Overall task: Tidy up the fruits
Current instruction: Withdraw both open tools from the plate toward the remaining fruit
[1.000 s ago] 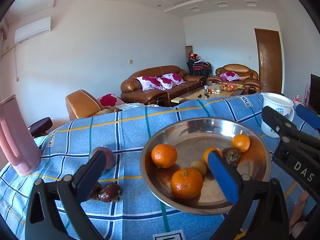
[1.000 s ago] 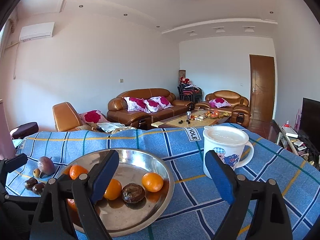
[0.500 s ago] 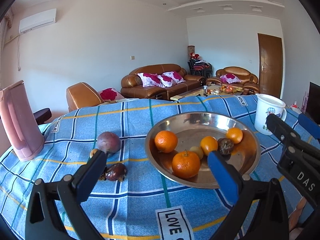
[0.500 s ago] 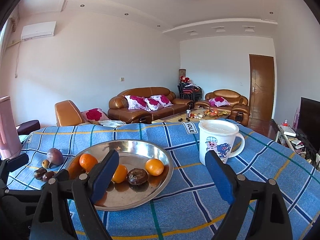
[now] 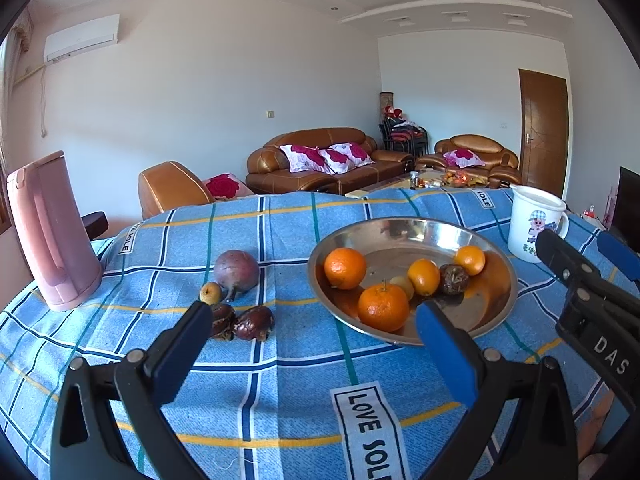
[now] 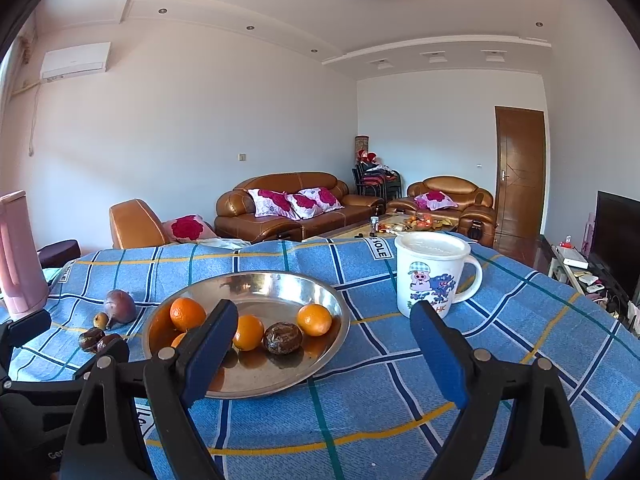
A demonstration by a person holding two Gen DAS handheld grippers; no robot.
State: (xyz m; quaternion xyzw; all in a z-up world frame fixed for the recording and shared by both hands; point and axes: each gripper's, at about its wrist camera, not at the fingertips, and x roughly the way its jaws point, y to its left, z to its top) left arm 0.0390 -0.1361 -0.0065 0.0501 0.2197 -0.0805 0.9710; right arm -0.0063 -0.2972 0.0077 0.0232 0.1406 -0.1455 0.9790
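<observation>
A steel bowl (image 5: 492,248) sits on the blue checked tablecloth and holds several oranges (image 5: 345,268), a small yellow fruit and a dark wrinkled fruit (image 5: 454,279). Left of the bowl lie a purple round fruit (image 5: 236,270), a small yellow fruit (image 5: 210,293) and two dark wrinkled fruits (image 5: 254,328). My left gripper (image 5: 316,344) is open and empty, held back from the fruit above the cloth. My right gripper (image 6: 320,344) is open and empty in front of the bowl (image 6: 328,300); it also shows at the right of the left wrist view (image 5: 588,268).
A pink kettle (image 5: 52,232) stands at the table's left edge. A white cartoon mug (image 6: 434,274) stands right of the bowl. Brown leather sofas, a coffee table and a door lie beyond the table.
Both grippers have drawn back and up from the bowl, so more tablecloth and the loose fruits on the left now show. Both stay open.
</observation>
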